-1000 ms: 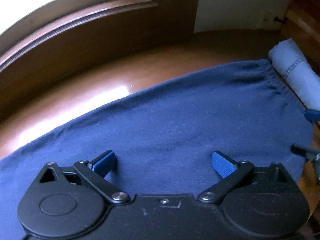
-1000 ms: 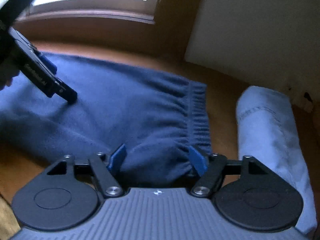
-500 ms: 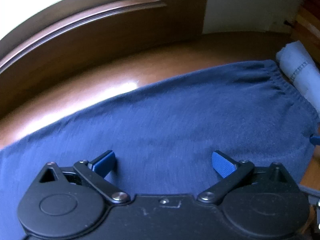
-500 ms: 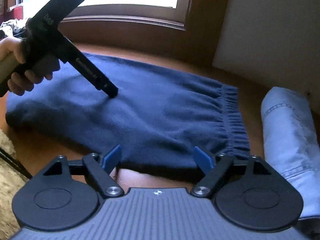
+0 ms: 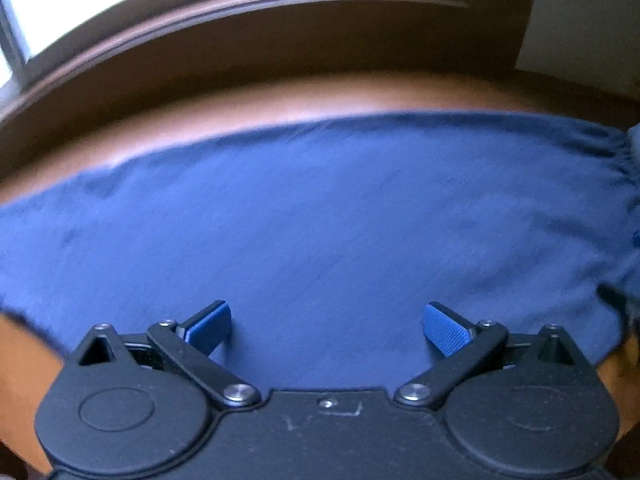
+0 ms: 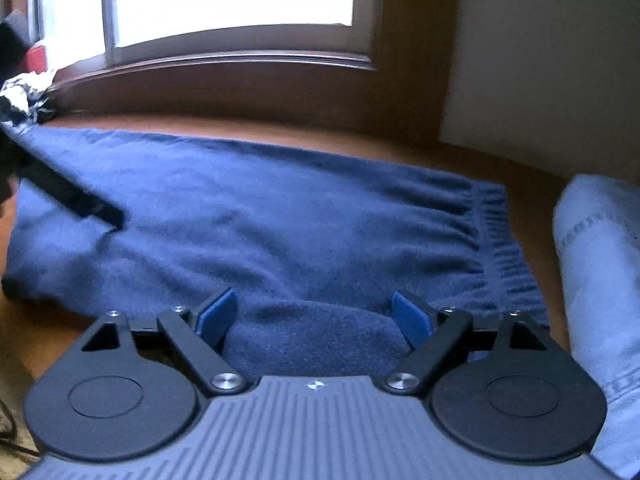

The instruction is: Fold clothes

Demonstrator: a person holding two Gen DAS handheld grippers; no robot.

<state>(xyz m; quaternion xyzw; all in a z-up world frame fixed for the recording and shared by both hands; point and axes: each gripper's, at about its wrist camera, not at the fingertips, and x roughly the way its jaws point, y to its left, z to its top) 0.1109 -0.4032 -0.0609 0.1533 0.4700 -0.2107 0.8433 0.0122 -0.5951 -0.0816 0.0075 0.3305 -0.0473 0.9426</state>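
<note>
A navy knit garment (image 5: 320, 216) lies spread flat on the brown wooden table (image 5: 240, 120); its ribbed waistband (image 6: 500, 240) points right. My left gripper (image 5: 328, 326) hovers open just over the cloth's near part, nothing between its blue pads. From the right wrist view its black body (image 6: 72, 196) slants down onto the garment's left part. My right gripper (image 6: 314, 316) stands open at the near edge, and a raised hump of navy fabric (image 6: 316, 332) sits between its fingers, not pinched.
A rolled light-blue denim piece (image 6: 600, 280) lies on the table right of the waistband. A dark wooden window sill (image 6: 220, 64) and a pale wall (image 6: 540, 80) close the far side. Black-and-white patterned cloth (image 6: 24, 92) sits at far left.
The left gripper slid left along the garment, and the denim roll left its view. The right gripper came forward from off the near edge, so a hump of cloth now lies between its open fingers.
</note>
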